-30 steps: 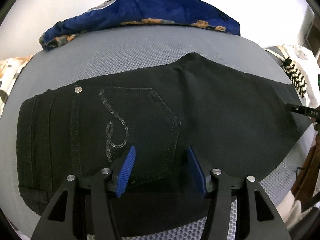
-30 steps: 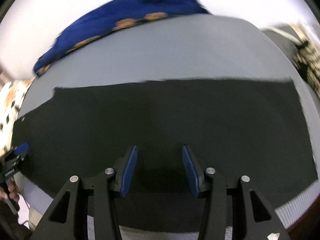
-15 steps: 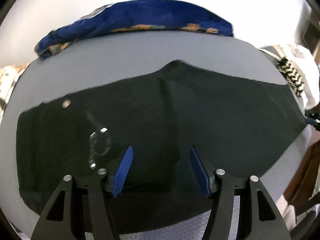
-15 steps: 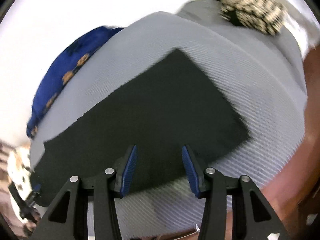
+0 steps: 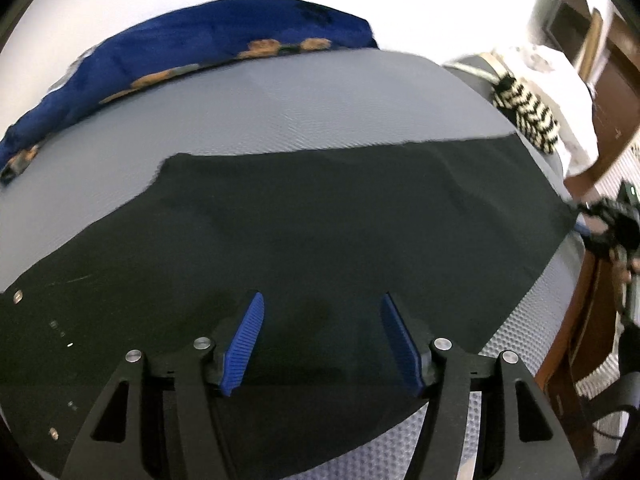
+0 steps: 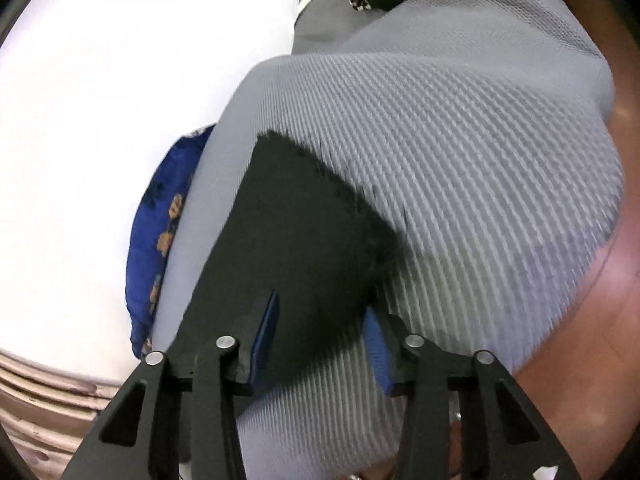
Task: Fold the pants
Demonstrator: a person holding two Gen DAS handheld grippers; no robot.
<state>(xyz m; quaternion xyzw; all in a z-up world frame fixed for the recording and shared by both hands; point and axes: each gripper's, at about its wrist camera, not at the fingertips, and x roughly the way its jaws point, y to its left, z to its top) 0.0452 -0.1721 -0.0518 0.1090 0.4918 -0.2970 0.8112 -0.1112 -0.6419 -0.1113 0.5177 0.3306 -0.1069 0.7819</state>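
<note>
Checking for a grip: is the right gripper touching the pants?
Cannot tell. In the right wrist view the right gripper straddles the pants hem, but blur hides any contact.

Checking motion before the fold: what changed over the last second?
Right tool rolled and swung to the hem corner of the pants, jaws closing, nothing gripped yet. Left tool slid from the pocket toward the leg, opening slightly. Pants lie flat on the grey mat as before.

Black fingers (image 5: 400, 340), blue ribbed pads (image 5: 244, 344)
</note>
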